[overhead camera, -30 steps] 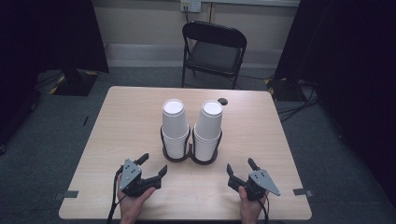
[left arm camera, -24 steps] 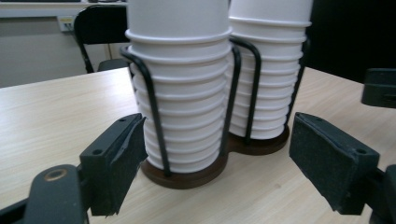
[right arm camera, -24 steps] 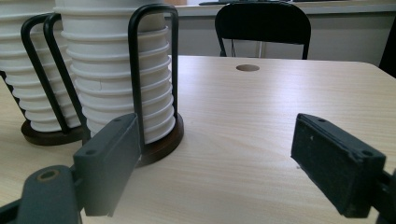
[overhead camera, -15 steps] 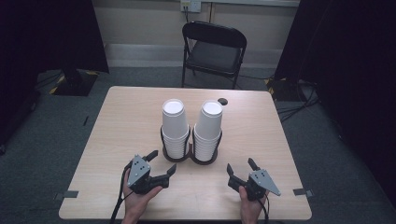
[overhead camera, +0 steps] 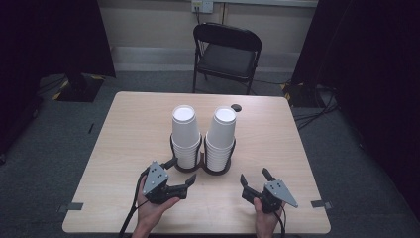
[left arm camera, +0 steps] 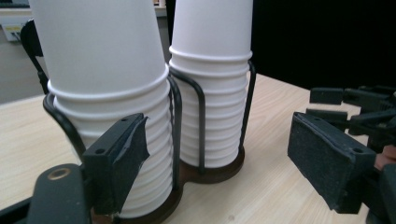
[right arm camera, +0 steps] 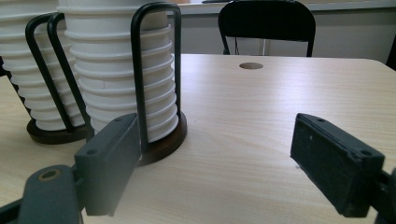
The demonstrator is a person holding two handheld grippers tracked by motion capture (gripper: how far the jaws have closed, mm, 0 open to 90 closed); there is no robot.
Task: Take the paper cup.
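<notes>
Two stacks of white paper cups stand upside down in a black wire holder [overhead camera: 203, 166] near the middle of the table [overhead camera: 129, 129], a little toward the near edge in the high view: the left cup stack [overhead camera: 185, 131] and the right cup stack [overhead camera: 221, 134] stand side by side, each ringed by wire loops. The left gripper [overhead camera: 181, 173] lies just beside the holder's near left side, its jaws parted with nothing between them; they have just been closing a little. The right gripper [overhead camera: 255, 177] hangs toward the near right corner, apart from the holder, jaws spread and empty. A black folding chair [overhead camera: 225, 52] stands beyond the far edge, and a small dark disc [overhead camera: 236, 107] lies near that edge.

From the left gripper view, the left cup stack [left arm camera: 112, 93] rises close behind the left-hand jaw, with the right cup stack [left arm camera: 212, 84] behind it; whether the jaw touches the cups I cannot tell. The jaws stand apart.

From the right gripper view, the right cup stack [right arm camera: 116, 70] stands past the left-hand jaw on the holder's round base, and bare table lies between the wide-apart jaws.
</notes>
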